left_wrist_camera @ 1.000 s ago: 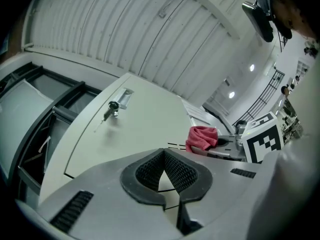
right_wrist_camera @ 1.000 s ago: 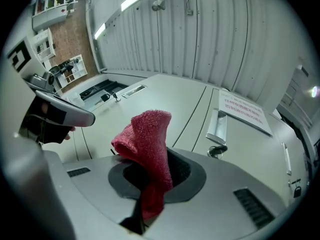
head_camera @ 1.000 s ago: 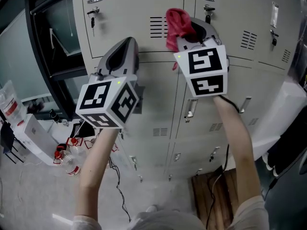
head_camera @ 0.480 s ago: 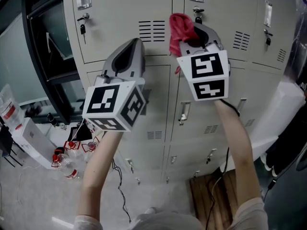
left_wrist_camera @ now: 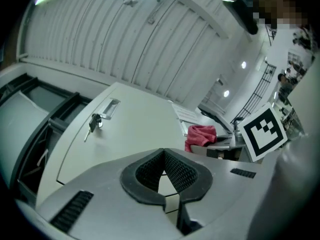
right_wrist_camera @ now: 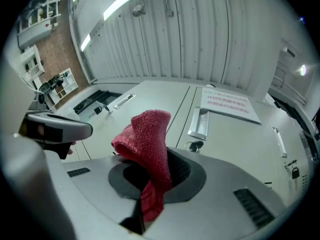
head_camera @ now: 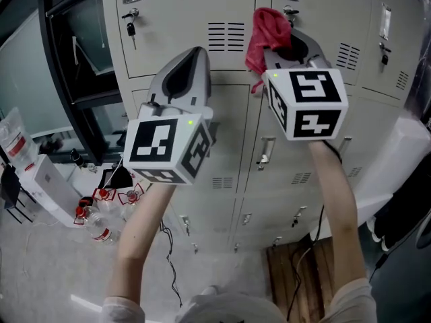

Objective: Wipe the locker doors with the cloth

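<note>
Pale grey metal locker doors (head_camera: 175,19) fill the view in a bank of upper and lower rows, with slotted vents, recessed handles and a small bunch of keys (head_camera: 130,29) hanging from one upper lock. Both arms are raised towards the upper row.

The right gripper (head_camera: 288,51) has its fingers clamped on a red terry cloth (head_camera: 268,32). Most of the cloth stands up in a bunched fold above the fingers, and a short tail hangs below them. It sits over the seam between two upper doors, beside a vent; whether it touches the metal cannot be told. The left gripper (left_wrist_camera: 164,155) is held up alongside with its fingers closed together and nothing between them.

Risks, as a judgement: the cloth looks pinched along a narrow strip only, so dragging it across the door could pull it free. The bunched fold could also snag on a key, a lock or a handle edge. If the cloth folds back, the gripper's hard casing — not the fabric — may scrape the paint.

Below, a grey floor (head_camera: 40,281) holds clear plastic bottles with red caps (head_camera: 101,231), white boxes and loose cables. A dark window frame (head_camera: 57,59) stands left of the lockers — a wooden board (head_camera: 303,274) lies at their foot.
</note>
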Motion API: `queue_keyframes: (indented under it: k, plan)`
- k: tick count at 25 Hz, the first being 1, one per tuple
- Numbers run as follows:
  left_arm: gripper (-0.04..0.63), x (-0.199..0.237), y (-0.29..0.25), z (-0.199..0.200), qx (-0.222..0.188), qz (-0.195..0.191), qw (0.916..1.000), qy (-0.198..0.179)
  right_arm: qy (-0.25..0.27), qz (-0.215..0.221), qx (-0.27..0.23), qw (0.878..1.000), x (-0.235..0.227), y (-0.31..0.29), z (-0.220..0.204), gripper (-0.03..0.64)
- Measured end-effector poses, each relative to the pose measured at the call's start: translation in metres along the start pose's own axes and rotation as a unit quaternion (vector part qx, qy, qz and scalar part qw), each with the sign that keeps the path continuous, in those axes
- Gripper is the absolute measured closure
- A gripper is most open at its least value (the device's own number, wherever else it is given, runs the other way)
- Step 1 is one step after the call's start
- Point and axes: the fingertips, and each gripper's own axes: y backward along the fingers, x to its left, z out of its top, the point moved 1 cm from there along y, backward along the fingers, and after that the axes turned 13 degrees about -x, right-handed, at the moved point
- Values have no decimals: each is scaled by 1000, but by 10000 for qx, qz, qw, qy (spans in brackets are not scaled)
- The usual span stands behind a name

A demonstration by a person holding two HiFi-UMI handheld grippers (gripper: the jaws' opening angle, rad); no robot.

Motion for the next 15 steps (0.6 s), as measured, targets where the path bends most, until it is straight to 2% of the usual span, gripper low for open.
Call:
queue_keyframes:
  k: [6, 8, 11, 15]
  plan:
    - [579, -14, 44, 26, -406, 15, 9967, -704, -189, 328, -975, 9945, 45, 52, 35, 586]
    - [578, -18, 66, 23, -375, 22, 9957, -844, -298, 244, -1122, 9929, 62, 77, 36, 586]
    - [578, -23, 99, 9, -128, 145, 9969, -769, -594, -119, -1034, 9928, 82, 116, 21, 586]
    - [579, -29, 145, -14, 302, 380, 9977, -483, -833, -71, -711, 9940, 118, 159, -7, 585]
